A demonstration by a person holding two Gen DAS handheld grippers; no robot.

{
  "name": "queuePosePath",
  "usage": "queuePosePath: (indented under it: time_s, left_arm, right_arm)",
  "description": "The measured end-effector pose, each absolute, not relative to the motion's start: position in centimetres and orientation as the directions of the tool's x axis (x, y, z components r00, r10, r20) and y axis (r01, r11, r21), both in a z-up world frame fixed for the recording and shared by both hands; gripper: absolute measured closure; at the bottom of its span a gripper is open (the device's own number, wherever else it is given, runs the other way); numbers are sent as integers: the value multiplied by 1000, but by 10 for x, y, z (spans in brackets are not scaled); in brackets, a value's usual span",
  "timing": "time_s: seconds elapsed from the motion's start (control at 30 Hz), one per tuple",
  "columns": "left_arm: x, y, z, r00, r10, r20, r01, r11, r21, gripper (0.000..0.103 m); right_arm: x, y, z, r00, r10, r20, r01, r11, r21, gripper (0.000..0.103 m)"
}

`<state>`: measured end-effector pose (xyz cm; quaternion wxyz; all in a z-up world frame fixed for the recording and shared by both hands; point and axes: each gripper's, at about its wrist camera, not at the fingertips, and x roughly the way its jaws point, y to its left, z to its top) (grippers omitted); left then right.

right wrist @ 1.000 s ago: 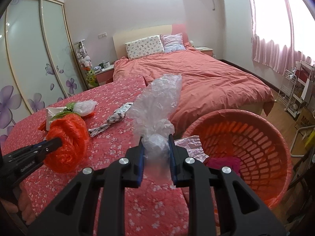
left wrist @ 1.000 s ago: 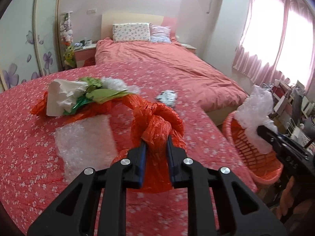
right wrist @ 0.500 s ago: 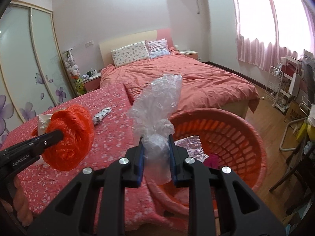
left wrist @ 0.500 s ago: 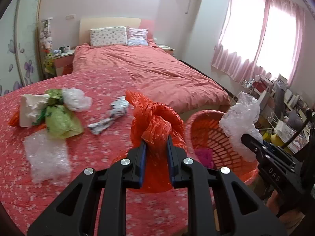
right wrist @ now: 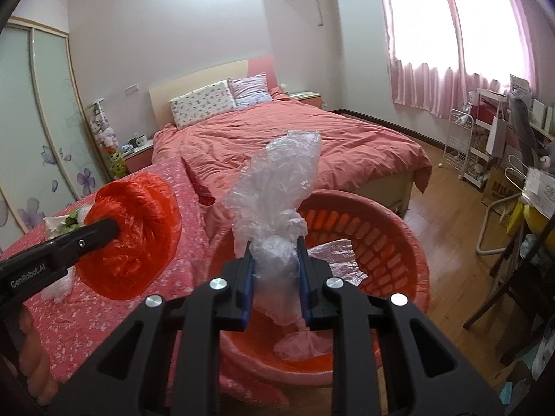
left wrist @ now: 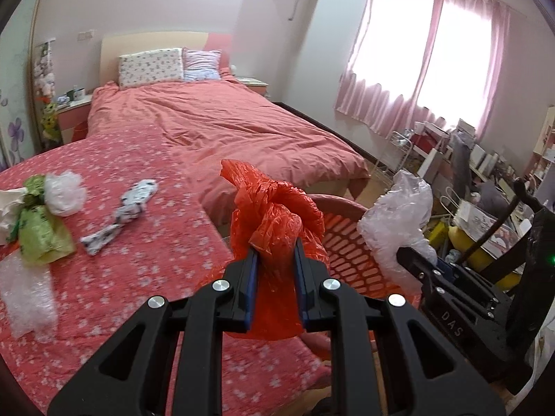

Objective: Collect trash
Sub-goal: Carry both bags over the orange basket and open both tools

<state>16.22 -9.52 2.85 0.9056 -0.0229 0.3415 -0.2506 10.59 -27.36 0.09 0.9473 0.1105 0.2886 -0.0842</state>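
Observation:
My left gripper (left wrist: 275, 256) is shut on a crumpled red plastic bag (left wrist: 274, 215) and holds it above the near edge of the red flowered bed, beside the orange basket (left wrist: 350, 242). It also shows in the right wrist view (right wrist: 131, 239). My right gripper (right wrist: 274, 260) is shut on a clear plastic wrap (right wrist: 277, 190) and holds it over the orange basket (right wrist: 392, 228), which has pink paper (right wrist: 336, 256) inside. The wrap also shows in the left wrist view (left wrist: 399, 218).
On the flowered bedspread lie a green bag (left wrist: 41, 232), a white plastic wad (left wrist: 64, 192), a black-and-white scrap (left wrist: 125, 211) and bubble wrap (left wrist: 24, 294). A made bed (left wrist: 215, 124) lies behind. Cluttered shelves (left wrist: 485, 180) and a chair (right wrist: 513, 270) stand right.
Both grippers have swung right, away from the trash pile, with their loads. The right gripper now hangs over the basket; the left one has come near its rim.

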Motion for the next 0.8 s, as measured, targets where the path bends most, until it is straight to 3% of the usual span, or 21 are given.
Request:
queuePosePath:
  time_s: [0.8]
  left_arm:
    - [171,-161,5,537,-560,-632,548,800,-244,84]
  right_arm:
    - [115,-323,-25,791,-174,-586,338,923,182,81]
